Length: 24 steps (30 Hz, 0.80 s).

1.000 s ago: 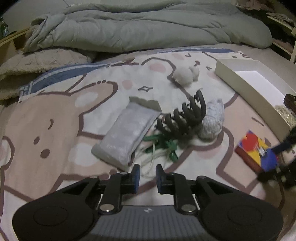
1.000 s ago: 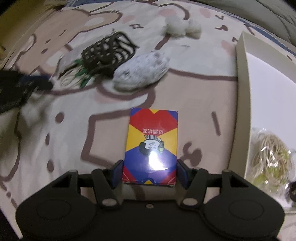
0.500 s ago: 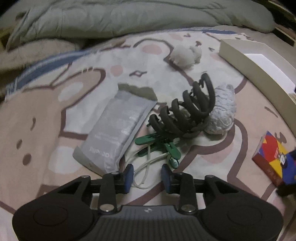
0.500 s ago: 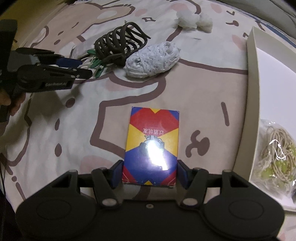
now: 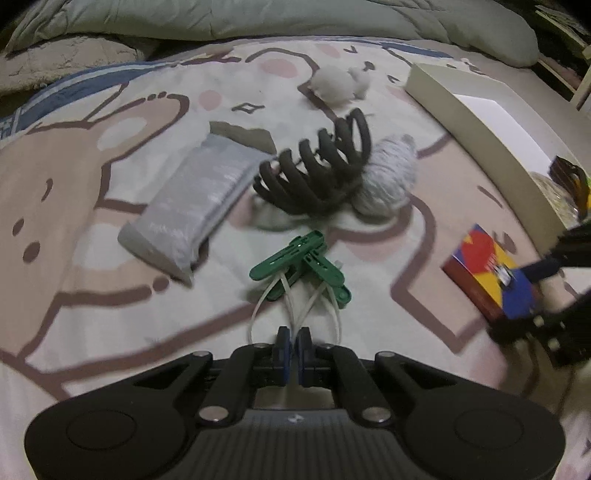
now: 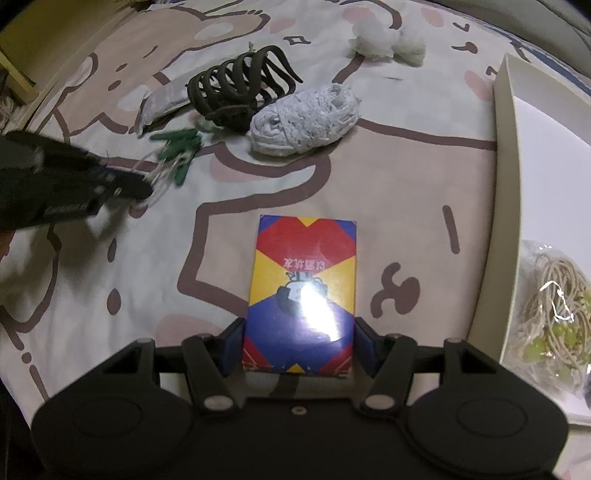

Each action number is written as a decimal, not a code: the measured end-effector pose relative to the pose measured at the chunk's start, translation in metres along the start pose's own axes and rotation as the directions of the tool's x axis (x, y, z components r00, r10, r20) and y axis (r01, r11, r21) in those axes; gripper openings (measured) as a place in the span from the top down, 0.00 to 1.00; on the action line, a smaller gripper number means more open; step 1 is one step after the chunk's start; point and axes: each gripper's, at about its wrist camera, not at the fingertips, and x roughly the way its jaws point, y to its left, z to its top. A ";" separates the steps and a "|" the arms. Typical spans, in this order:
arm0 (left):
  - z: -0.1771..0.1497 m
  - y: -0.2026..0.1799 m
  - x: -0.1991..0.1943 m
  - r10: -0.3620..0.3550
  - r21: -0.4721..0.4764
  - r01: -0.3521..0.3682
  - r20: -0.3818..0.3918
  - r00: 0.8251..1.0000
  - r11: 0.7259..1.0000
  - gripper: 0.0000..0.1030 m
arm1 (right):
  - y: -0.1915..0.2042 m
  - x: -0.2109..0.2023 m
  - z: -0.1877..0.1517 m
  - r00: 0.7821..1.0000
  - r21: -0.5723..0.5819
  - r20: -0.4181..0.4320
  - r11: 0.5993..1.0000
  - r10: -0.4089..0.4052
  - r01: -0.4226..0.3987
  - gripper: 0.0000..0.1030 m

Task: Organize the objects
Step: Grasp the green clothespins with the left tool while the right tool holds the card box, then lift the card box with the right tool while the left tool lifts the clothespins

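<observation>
From the left wrist view, the left gripper (image 5: pixel 294 345) has just closed, pinching the white cord (image 5: pixel 295 312) of the green pegs (image 5: pixel 301 264) mid-bed. Only the right wrist view shows the right gripper (image 6: pixel 298 345) clamping the card box (image 6: pixel 301 295), and the tray (image 6: pixel 504 206) at the bed's right edge holding bagged rubber bands (image 6: pixel 554 314).

Grey duvet (image 5: pixel 295 18) bunched along far edge of bear-print bedsheet (image 5: pixel 74 166).

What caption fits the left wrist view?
Left tongs shut on the white cord of green clothespins on bedspread.
</observation>
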 end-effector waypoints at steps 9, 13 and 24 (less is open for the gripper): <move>-0.019 -0.010 -0.007 0.044 0.029 -0.044 -0.019 0.999 0.999 0.92 | 0.003 0.005 0.000 1.000 0.035 0.007 0.999 -0.021 0.021 0.34; -0.009 -0.014 0.004 0.067 0.015 -0.067 -0.003 0.998 0.998 0.91 | 0.007 0.009 0.003 0.999 0.042 0.011 0.998 -0.040 0.040 0.31; -0.001 -0.016 0.003 0.071 -0.066 -0.066 0.075 0.995 0.996 0.97 | 0.006 0.006 0.003 0.996 0.044 0.070 0.997 -0.059 0.056 0.42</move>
